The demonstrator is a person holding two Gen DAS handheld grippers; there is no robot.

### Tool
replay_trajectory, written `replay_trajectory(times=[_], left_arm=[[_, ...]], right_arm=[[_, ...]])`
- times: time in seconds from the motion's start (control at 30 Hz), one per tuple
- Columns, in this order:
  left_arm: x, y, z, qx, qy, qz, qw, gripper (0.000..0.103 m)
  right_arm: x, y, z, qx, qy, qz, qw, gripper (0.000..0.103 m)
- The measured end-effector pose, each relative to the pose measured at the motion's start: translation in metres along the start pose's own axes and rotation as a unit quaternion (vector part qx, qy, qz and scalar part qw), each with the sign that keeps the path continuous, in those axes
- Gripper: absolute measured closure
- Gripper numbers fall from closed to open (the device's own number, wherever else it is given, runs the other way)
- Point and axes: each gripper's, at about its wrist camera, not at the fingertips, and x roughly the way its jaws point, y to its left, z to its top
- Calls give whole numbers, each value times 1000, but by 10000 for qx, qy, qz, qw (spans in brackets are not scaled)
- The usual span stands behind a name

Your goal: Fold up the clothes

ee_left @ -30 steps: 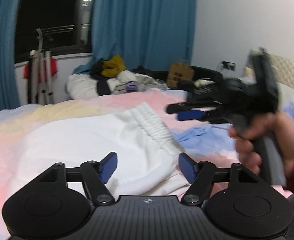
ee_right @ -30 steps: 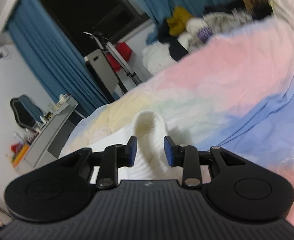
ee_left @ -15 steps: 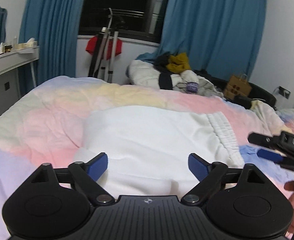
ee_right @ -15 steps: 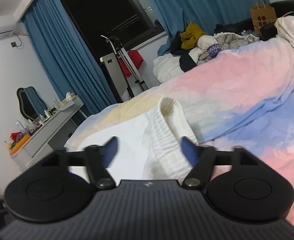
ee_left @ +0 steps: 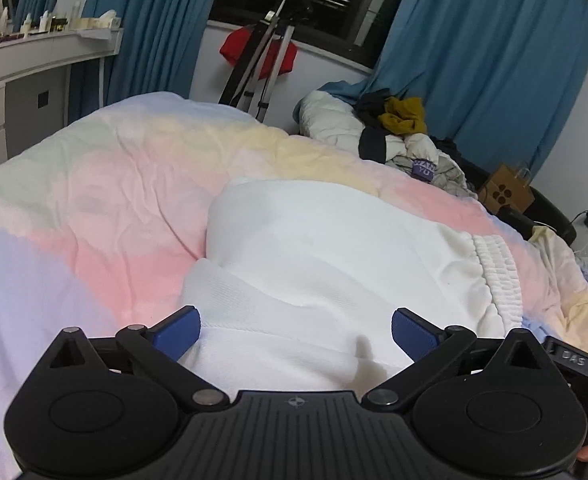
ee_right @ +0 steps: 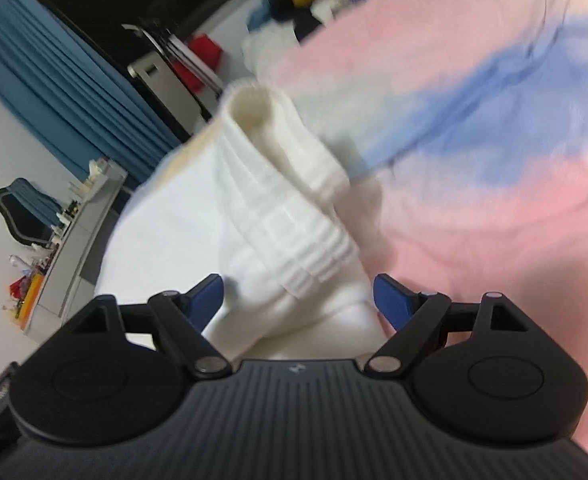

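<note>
A white garment [ee_left: 334,256] with a ribbed elastic waistband [ee_left: 498,276] lies folded over on the pastel bedspread [ee_left: 105,200]. My left gripper [ee_left: 296,330] hovers open just over its near edge, blue fingertips [ee_left: 177,330] spread wide, nothing between them. In the right wrist view the same white garment [ee_right: 197,232] shows its ribbed waistband [ee_right: 294,216] bunched and curled upward. My right gripper [ee_right: 298,300] is open, its fingers on either side of the waistband's near end without pinching it. This view is blurred.
A heap of clothes [ee_left: 398,136] sits at the bed's far edge under blue curtains [ee_left: 486,60]. A white desk [ee_left: 17,80] stands left, a folded stand with a red cloth [ee_left: 259,56] by the window, a paper bag [ee_left: 506,192] at right.
The right gripper has let go of the waistband and opened wide. The left gripper opened wider and swung left and down toward the garment's near edge. Both views have tilted.
</note>
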Motion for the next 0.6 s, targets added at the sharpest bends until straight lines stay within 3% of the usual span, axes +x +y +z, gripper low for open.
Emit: replay_trajectory(times=[0.23, 0.33, 0.43, 0.6], left_arm=[[3, 20, 0, -461, -49, -39, 9989, 1], [1, 40, 1, -978, -70, -127, 9951, 2], [-5, 56, 2, -1604, -106, 105, 9869, 4], [0, 60, 1, -1569, -31, 192, 9874, 4]], right_arm=[[27, -13, -3, 495, 280, 522, 9970, 10], [39, -19, -4, 707, 400, 745, 9939, 9], [34, -15, -4, 745, 245, 1264, 9889, 9], [48, -25, -5, 944, 430, 993, 9896, 9]])
